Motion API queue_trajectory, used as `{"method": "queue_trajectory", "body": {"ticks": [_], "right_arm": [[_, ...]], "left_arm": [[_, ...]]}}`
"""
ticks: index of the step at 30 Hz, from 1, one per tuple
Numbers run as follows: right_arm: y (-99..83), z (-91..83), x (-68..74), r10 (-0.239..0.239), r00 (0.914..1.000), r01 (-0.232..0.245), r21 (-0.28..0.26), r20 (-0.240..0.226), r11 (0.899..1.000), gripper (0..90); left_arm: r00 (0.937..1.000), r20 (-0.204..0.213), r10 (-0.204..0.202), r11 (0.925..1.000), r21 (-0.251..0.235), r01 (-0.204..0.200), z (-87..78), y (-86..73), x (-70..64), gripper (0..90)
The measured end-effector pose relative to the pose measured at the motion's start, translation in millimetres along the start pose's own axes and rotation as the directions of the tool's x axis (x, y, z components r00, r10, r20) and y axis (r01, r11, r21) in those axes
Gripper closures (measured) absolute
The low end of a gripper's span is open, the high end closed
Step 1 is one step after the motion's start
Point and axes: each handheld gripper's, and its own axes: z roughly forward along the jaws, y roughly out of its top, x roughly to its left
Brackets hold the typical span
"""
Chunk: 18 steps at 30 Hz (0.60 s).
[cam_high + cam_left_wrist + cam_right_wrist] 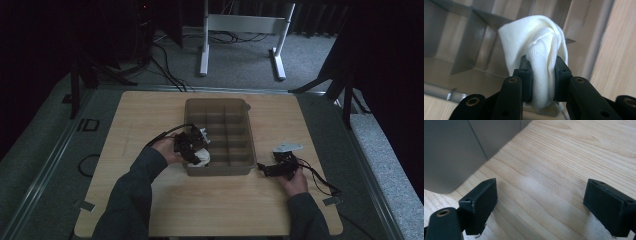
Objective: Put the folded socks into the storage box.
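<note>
A bunched white cloth [536,45] is pinched between the jaws of my left gripper [541,75], which is shut on it. In the high view that left gripper [196,152] holds the white cloth [202,159] over the near left compartment of a grey divided bin [250,145]. The bin's dividers [466,47] lie behind the cloth in the left gripper view. My right gripper [265,169] rests on the wooden table [225,205] just right of the bin's near right corner. Its jaws stand wide apart with nothing between them, so the right gripper [541,205] is open.
The bin's grey outer wall [451,152] is close to the right gripper's left side. Cables trail from both grippers across the table. A white table frame [240,30] and floor cables lie beyond the table's far edge.
</note>
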Motion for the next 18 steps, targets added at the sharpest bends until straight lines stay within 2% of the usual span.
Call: {"method": "queue_trajectory", "body": {"ticks": [2, 7, 15, 18], "right_arm": [[0.0, 0.0, 0.0, 0.000, 1.0000, 0.000, 0.000, 0.000, 1.000, 11.5], [0.0, 0.0, 0.0, 0.001, 1.0000, -0.001, 0.000, 0.000, 1.000, 11.5], [0.0, 0.0, 0.0, 0.000, 1.0000, 0.000, 0.000, 0.000, 1.000, 11.5], [0.0, 0.0, -0.1, -0.001, 1.0000, 0.001, 0.000, 0.000, 1.000, 11.5]], "left_arm": [[1.0000, 0.001, -0.001, 0.9996, 0.028, 0.001, 6.6, 0.2, 0.5, 73.9], [0.9995, 0.021, -0.025, 0.9997, 0.004, 0.025, 10.0, -4.3, 3.0, 73.3], [0.9979, 0.049, -0.043, 0.9990, 0.011, 0.043, 12.7, -5.0, 6.2, 71.3], [0.9966, 0.066, -0.050, 0.9987, 0.011, 0.050, 11.6, -5.0, 5.8, 65.5]]}}
